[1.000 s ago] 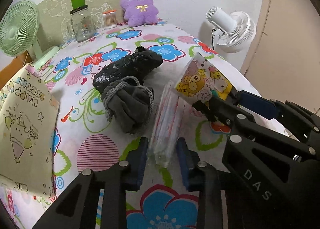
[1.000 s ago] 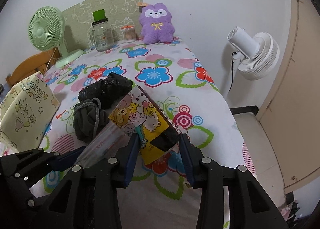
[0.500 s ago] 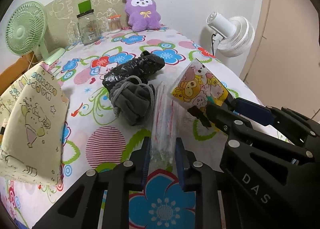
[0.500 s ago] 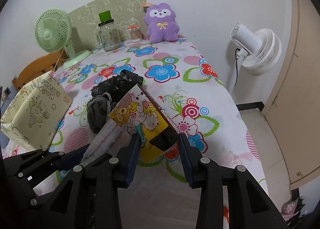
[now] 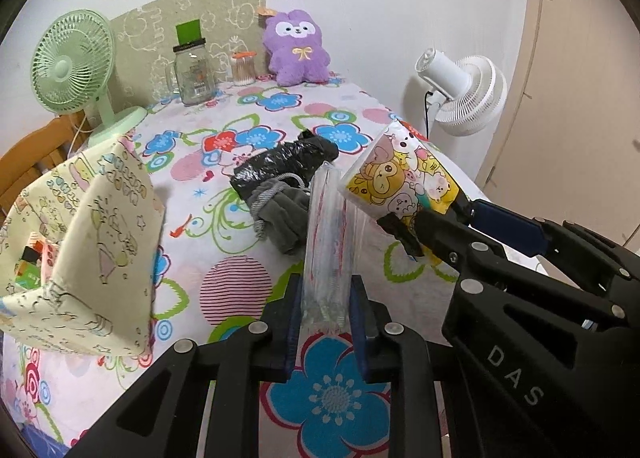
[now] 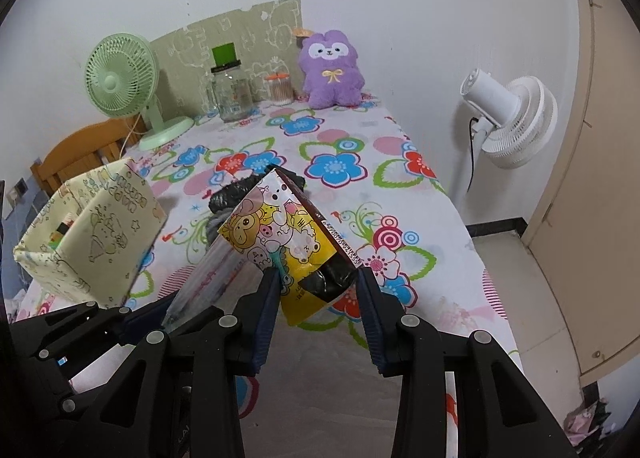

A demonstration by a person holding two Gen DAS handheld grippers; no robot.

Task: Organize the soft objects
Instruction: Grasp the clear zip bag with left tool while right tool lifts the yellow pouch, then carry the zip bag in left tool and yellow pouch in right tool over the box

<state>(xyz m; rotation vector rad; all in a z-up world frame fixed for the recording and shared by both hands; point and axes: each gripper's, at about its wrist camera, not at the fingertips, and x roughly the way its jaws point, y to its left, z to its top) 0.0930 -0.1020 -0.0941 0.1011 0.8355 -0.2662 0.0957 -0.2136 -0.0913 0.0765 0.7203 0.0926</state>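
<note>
Item one: a clear plastic packet with red-striped contents (image 5: pixel 329 242), clamped between the blue pads of my left gripper (image 5: pixel 325 316), whose jaws have just been closing on it; it stands up off the flowered tablecloth (image 5: pixel 248 290).

Item two: a cartoon-animal printed pouch (image 6: pixel 286 242), yellow and white with a black lower end, pinched at that end by my right gripper (image 6: pixel 318 294) and raised just right of the clear packet.

Item three: a grey drawstring cloth bundle (image 5: pixel 280 213), lying on the cloth just behind the clear packet.

Item four: a crinkled black plastic bundle (image 5: pixel 280 163), touching the grey one on its far side.

Left of the clear packet I see an open fabric storage box (image 5: pixel 88 254). Far beyond it sit a purple plush toy (image 5: pixel 298 47), a glass jar (image 5: pixel 193 71) and a green desk fan (image 5: pixel 72 61).
</note>
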